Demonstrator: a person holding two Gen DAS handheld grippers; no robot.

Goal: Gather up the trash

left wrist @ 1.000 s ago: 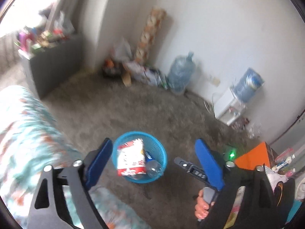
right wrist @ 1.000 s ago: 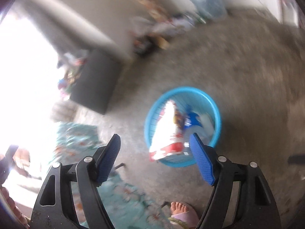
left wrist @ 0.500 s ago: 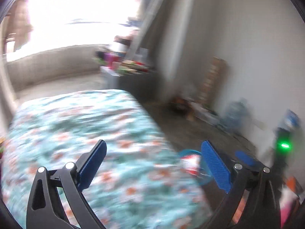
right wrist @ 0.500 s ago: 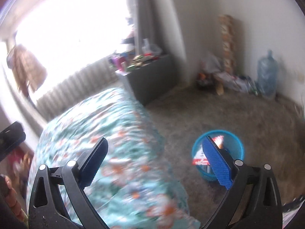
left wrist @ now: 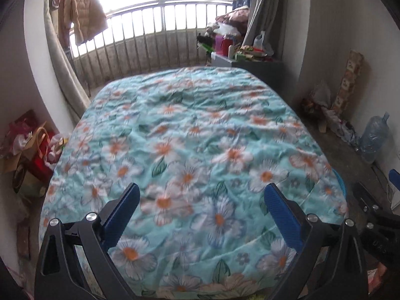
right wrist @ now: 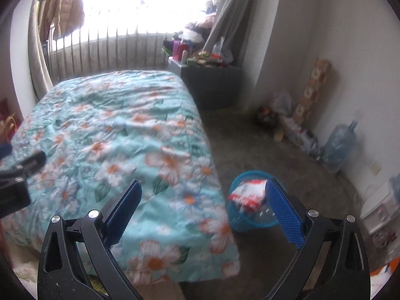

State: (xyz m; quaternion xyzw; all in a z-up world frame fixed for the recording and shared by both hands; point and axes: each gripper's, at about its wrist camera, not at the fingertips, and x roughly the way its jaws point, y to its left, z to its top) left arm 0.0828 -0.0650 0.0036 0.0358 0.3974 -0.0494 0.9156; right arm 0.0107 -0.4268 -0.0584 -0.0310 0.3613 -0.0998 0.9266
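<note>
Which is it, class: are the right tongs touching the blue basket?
Apart: the right wrist view shows the open right tongs raised above the blue basket on the floor.

Crumpled cloth quilt (left wrist: 195, 135), plastic basket (right wrist: 240, 221)

Floral-quilt bed (left wrist: 195, 135), blue trash basket (right wrist: 240, 222) on grey floor (right wrist: 275, 160) beside

A basket (right wrist: 252, 207) sits on the floor (right wrist: 287, 160) right of the bed (right wrist: 117, 145), a wrapper (right wrist: 247, 193) in it; a cabinet (right wrist: 210, 85) stands behind.
</note>
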